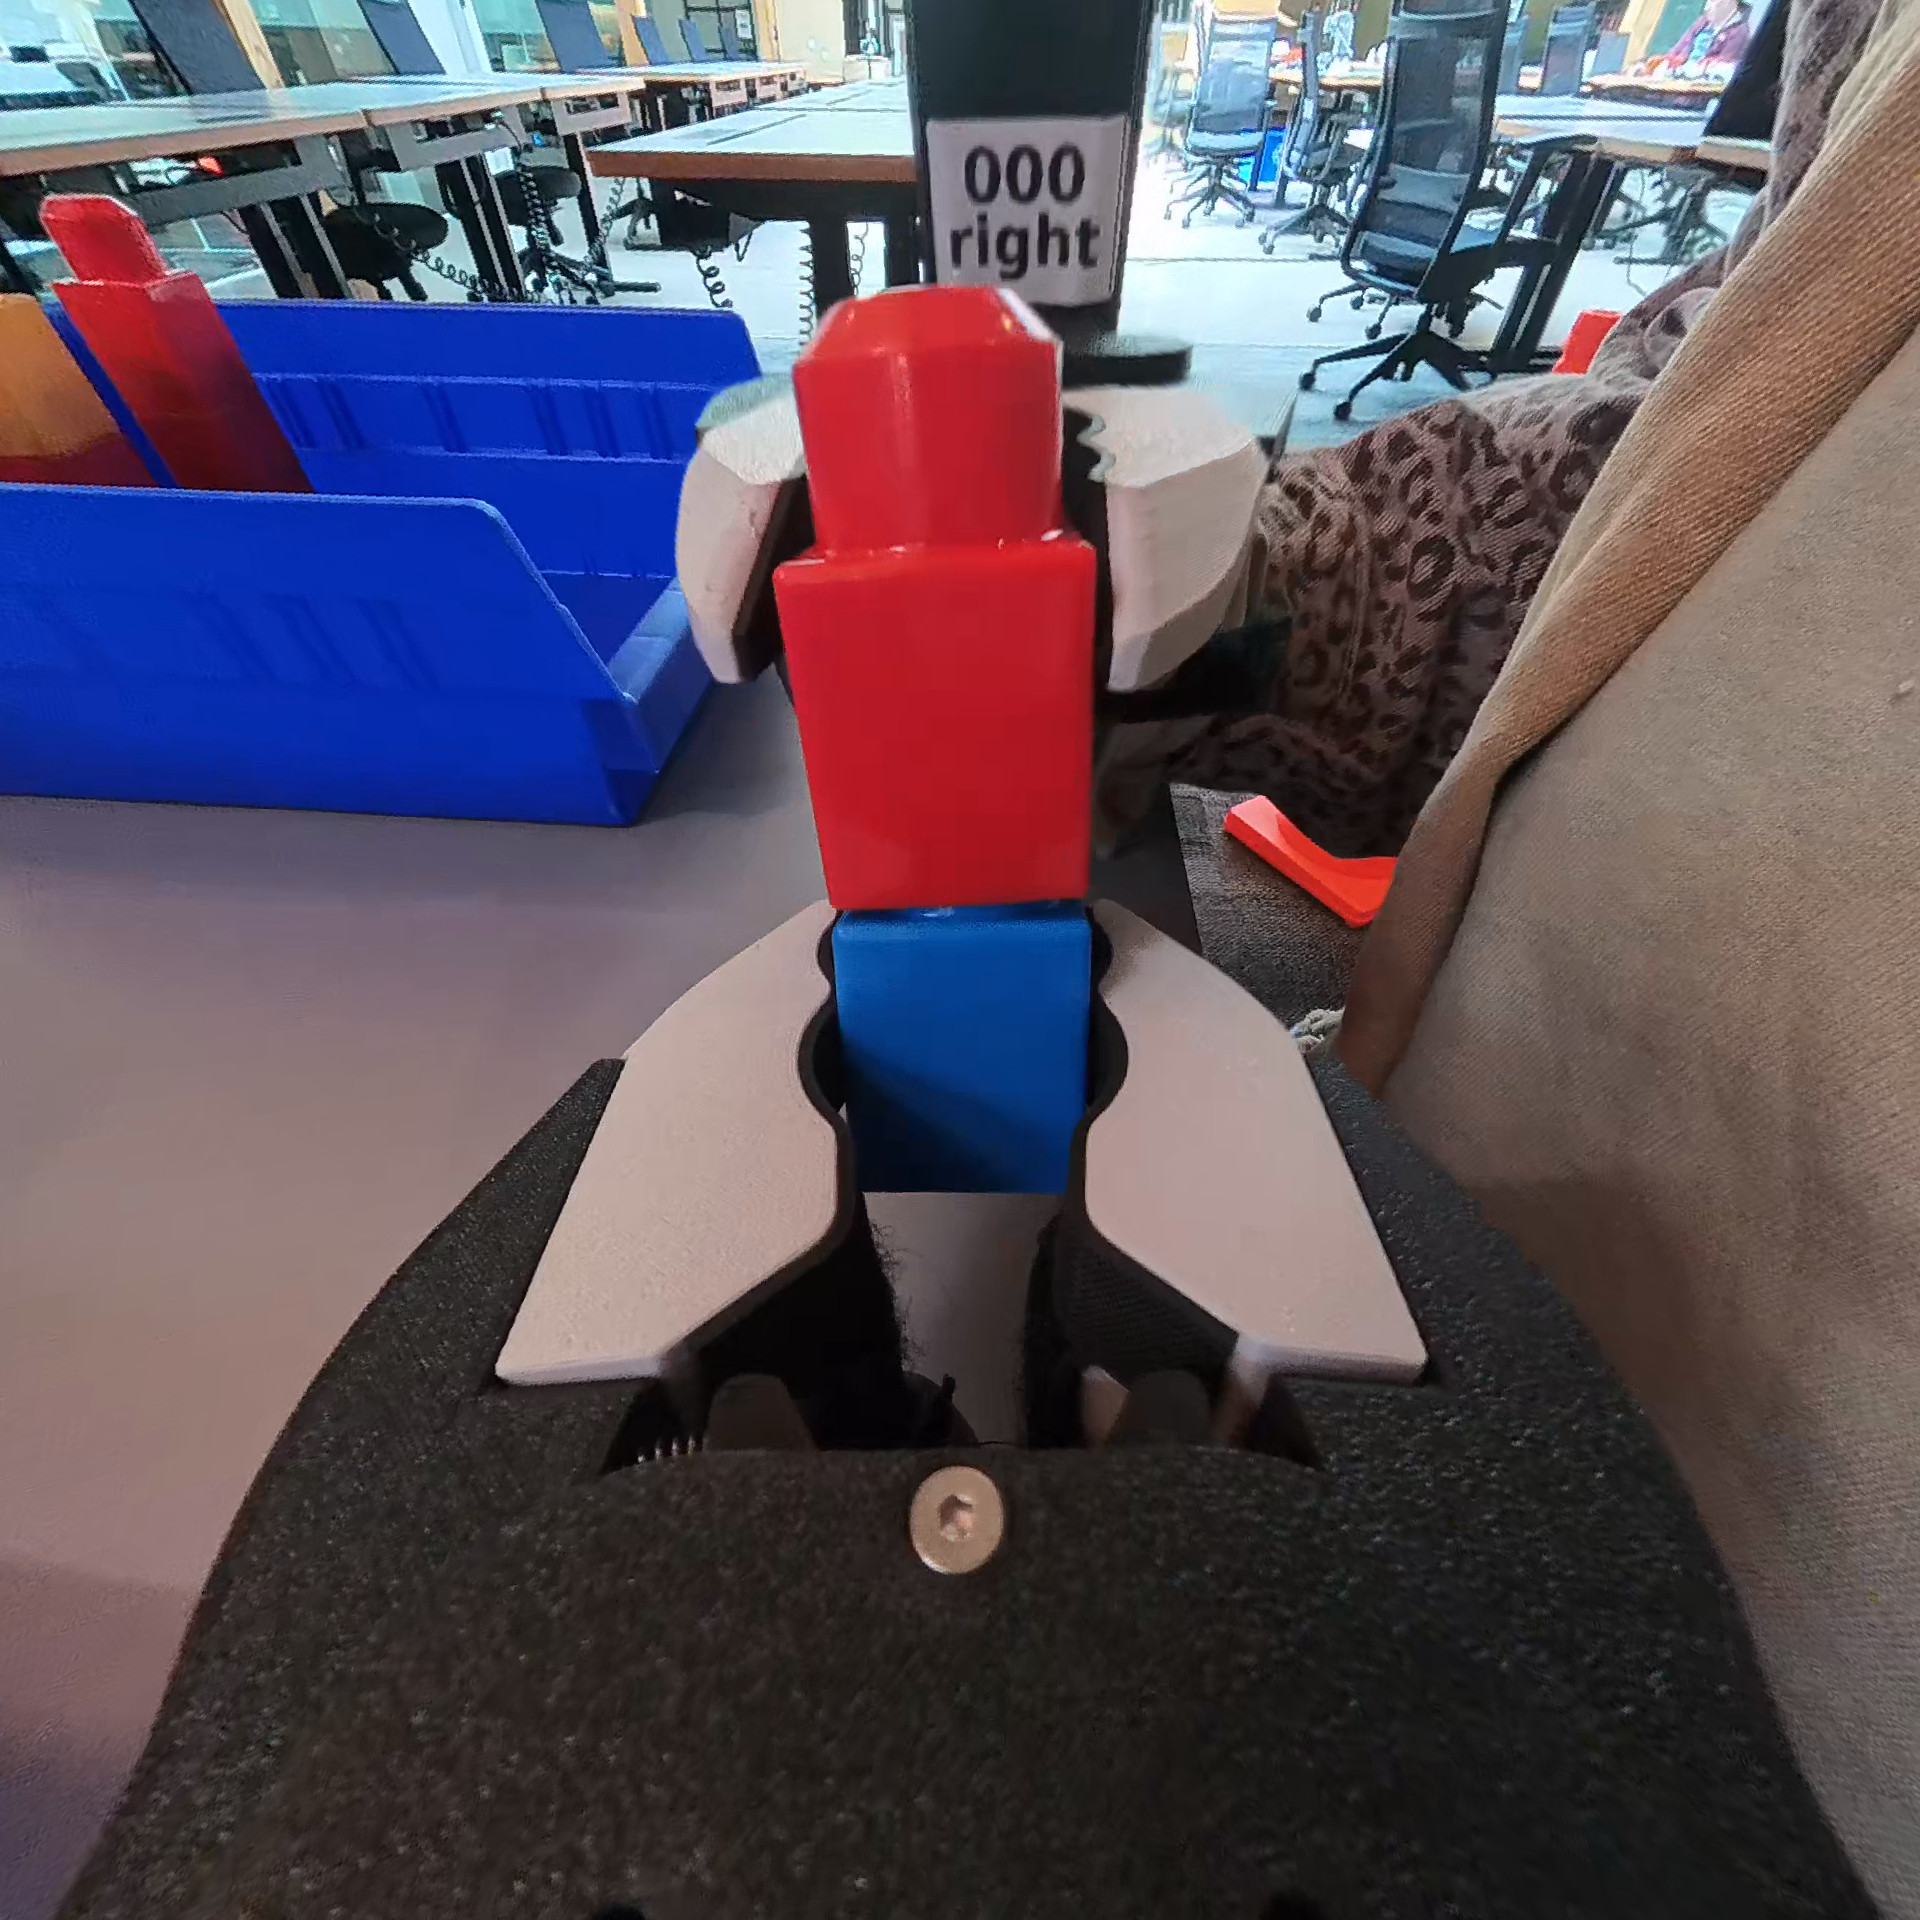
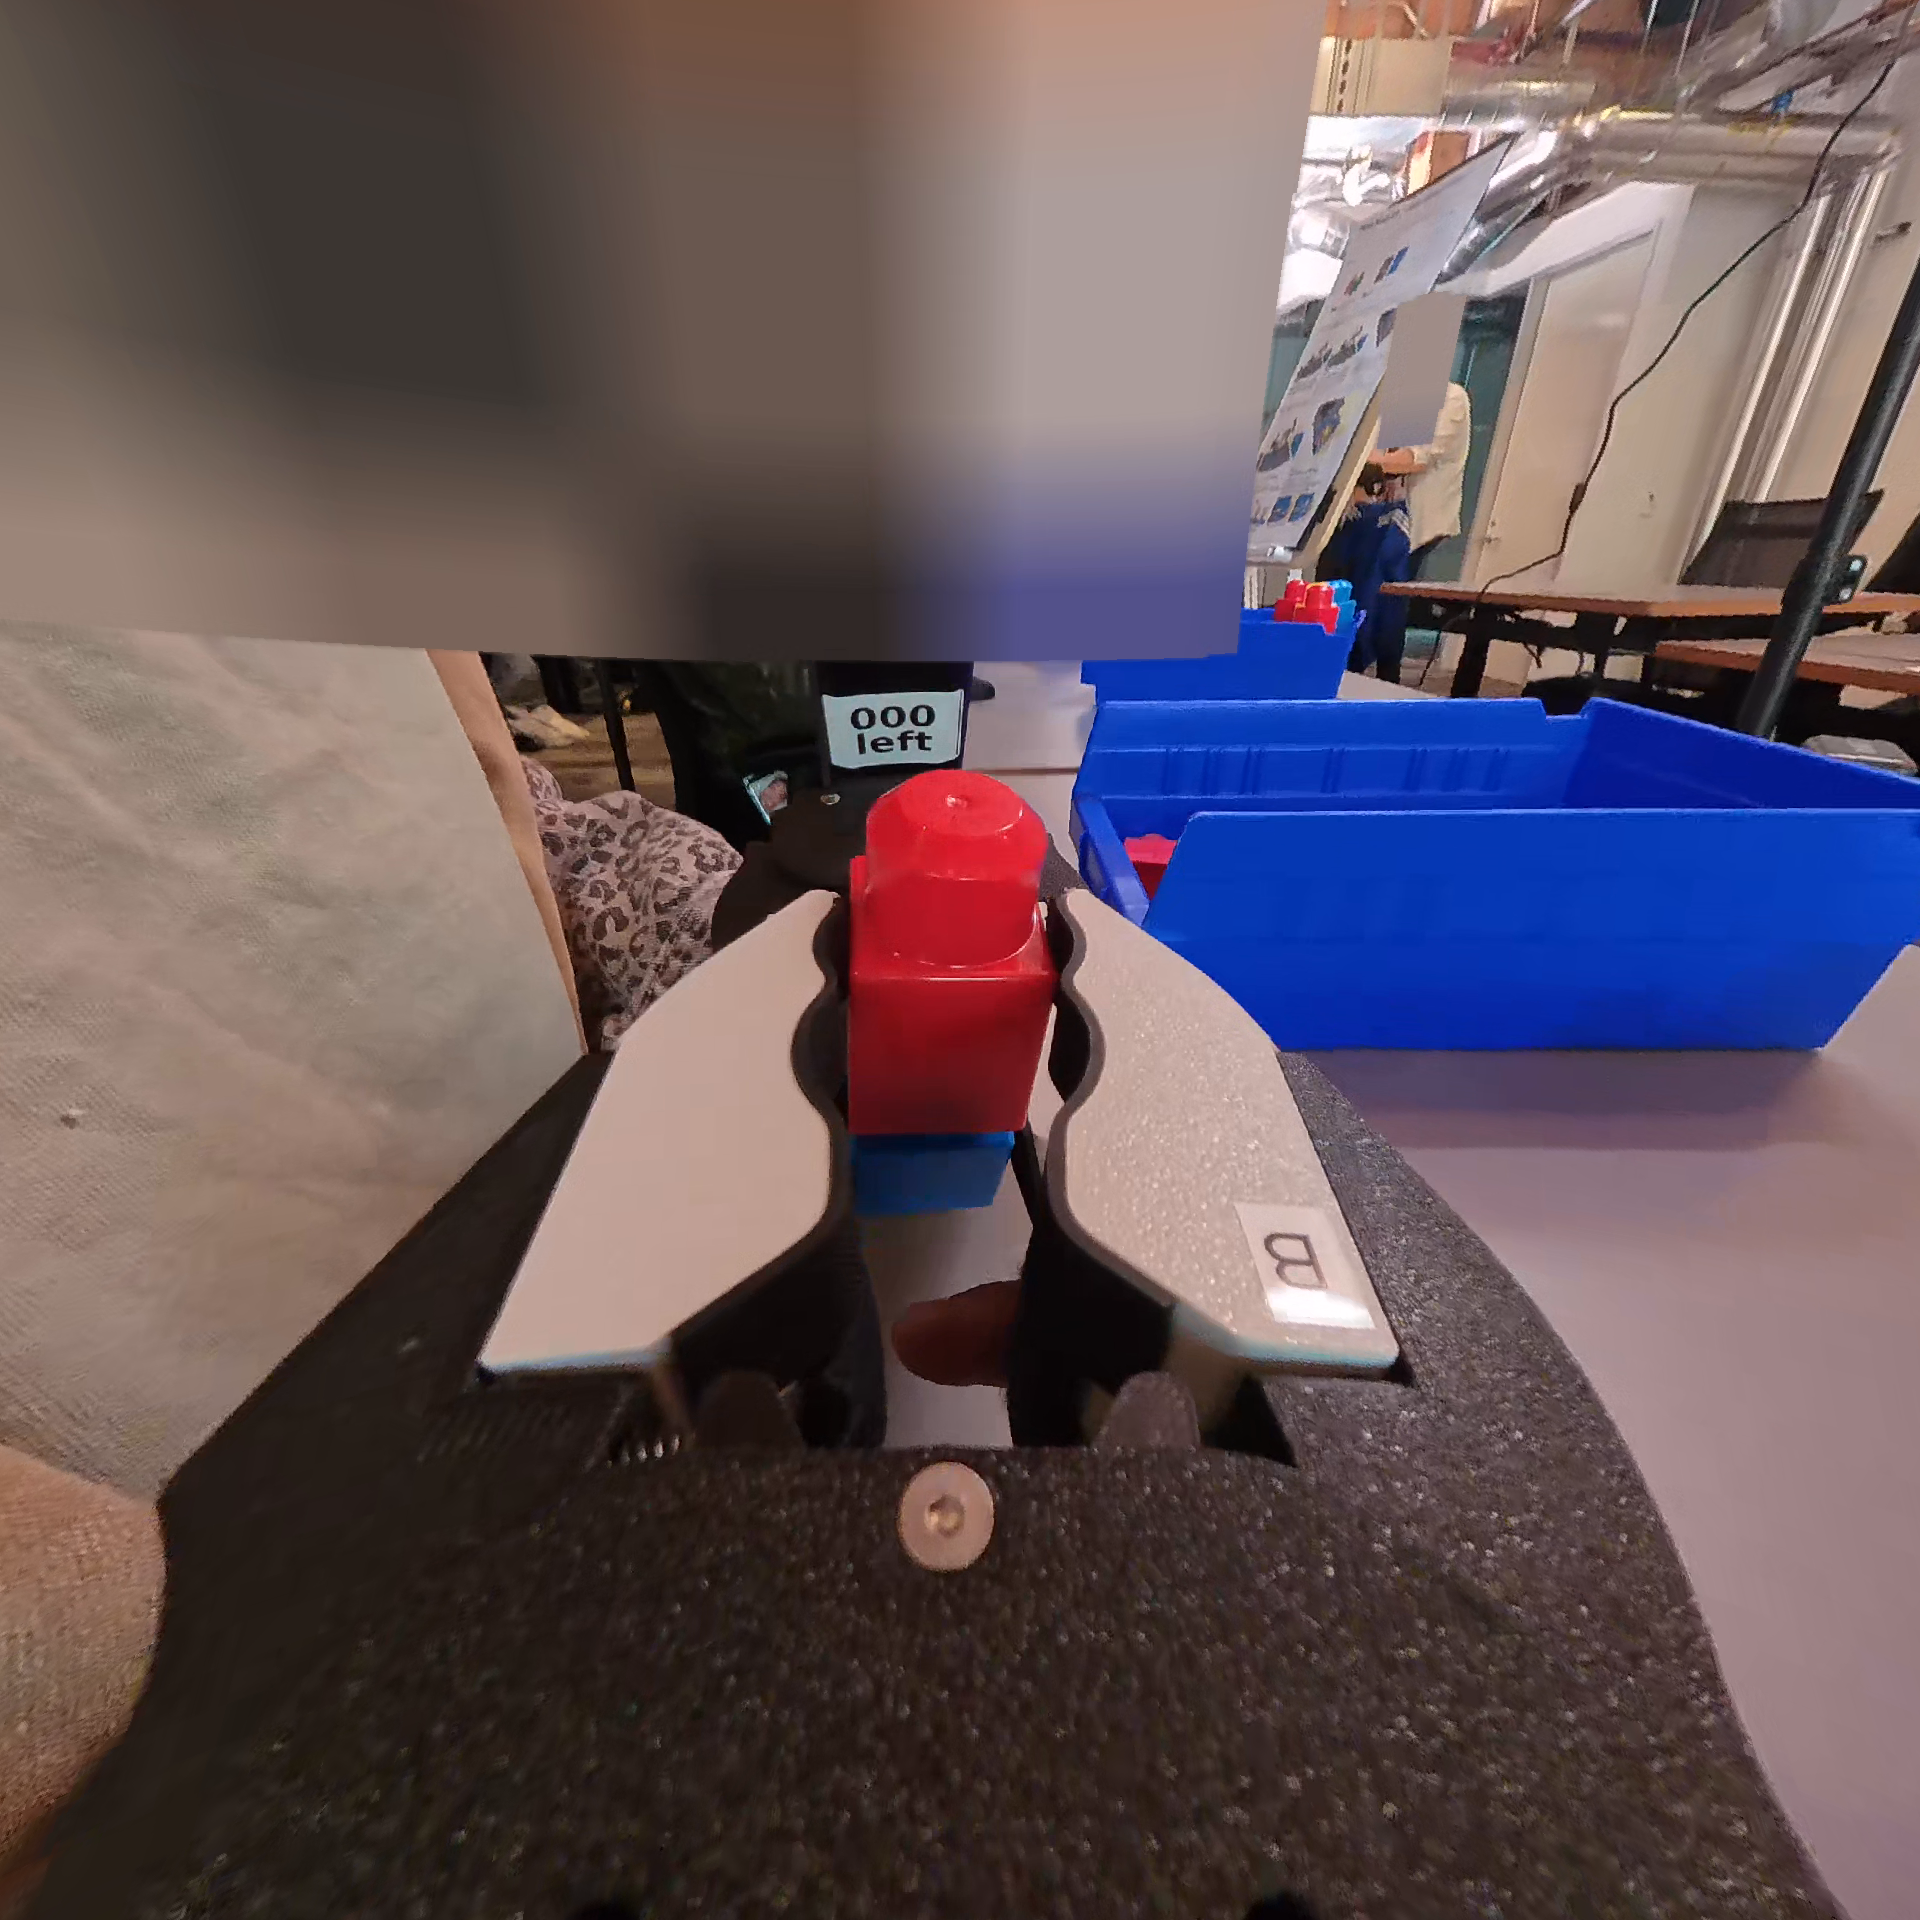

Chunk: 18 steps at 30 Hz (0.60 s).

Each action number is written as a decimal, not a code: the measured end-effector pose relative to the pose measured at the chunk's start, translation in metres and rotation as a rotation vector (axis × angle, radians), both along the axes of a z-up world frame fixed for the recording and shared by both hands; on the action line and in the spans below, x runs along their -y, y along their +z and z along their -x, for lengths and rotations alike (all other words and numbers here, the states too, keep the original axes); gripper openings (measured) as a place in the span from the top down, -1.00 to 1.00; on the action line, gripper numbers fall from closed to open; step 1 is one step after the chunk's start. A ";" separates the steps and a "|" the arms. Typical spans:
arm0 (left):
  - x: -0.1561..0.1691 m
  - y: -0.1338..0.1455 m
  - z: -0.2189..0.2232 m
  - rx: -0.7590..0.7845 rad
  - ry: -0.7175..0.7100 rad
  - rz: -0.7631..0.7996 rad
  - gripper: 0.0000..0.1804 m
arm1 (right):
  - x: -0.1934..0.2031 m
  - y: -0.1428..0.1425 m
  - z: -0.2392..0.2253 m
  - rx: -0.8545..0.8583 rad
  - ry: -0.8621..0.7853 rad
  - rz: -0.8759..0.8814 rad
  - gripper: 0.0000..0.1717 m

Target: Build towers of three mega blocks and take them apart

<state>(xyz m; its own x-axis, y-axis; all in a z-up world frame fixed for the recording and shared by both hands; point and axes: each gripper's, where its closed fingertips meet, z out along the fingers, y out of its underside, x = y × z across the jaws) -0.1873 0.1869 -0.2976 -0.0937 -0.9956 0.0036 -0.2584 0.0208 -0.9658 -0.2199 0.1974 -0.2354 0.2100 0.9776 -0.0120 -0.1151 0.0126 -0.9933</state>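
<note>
A red mega block [image 1: 935,717] sits stacked on a blue mega block [image 1: 961,1049], held above the grey table [image 1: 260,1039]. My left gripper [image 1: 961,935] is shut on the blue block, with both pads against its sides. In the left wrist view my right gripper [image 1: 935,499] faces me and clamps the upper part of the red block. In the right wrist view my right gripper [image 2: 945,914] is shut on the red block [image 2: 945,1029], and the blue block [image 2: 930,1169] shows under it. No third block is on the stack.
A blue bin [image 1: 312,644] stands at the left with a red block [image 1: 156,364] behind it. It shows in the right wrist view [image 2: 1507,935] with a red block [image 2: 1148,857] inside. A person's beige sleeve [image 1: 1662,935] and a flat orange-red piece [image 1: 1309,862] are at the right.
</note>
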 end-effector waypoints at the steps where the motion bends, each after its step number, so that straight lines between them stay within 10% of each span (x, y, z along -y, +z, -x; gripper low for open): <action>1: 0.000 0.000 0.000 0.003 0.000 0.005 0.56 | -0.001 -0.001 -0.001 -0.018 0.001 0.005 0.57; 18: -0.010 0.035 0.022 0.272 -0.012 0.137 0.56 | -0.014 0.014 0.012 -0.354 -0.009 0.100 0.57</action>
<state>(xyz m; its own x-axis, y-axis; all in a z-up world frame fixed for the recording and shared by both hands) -0.2094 0.1968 -0.2627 -0.1213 -0.9864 0.1108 0.0093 -0.1127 -0.9936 -0.2315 0.2113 -0.2215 0.1841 0.9662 -0.1805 -0.4520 -0.0799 -0.8884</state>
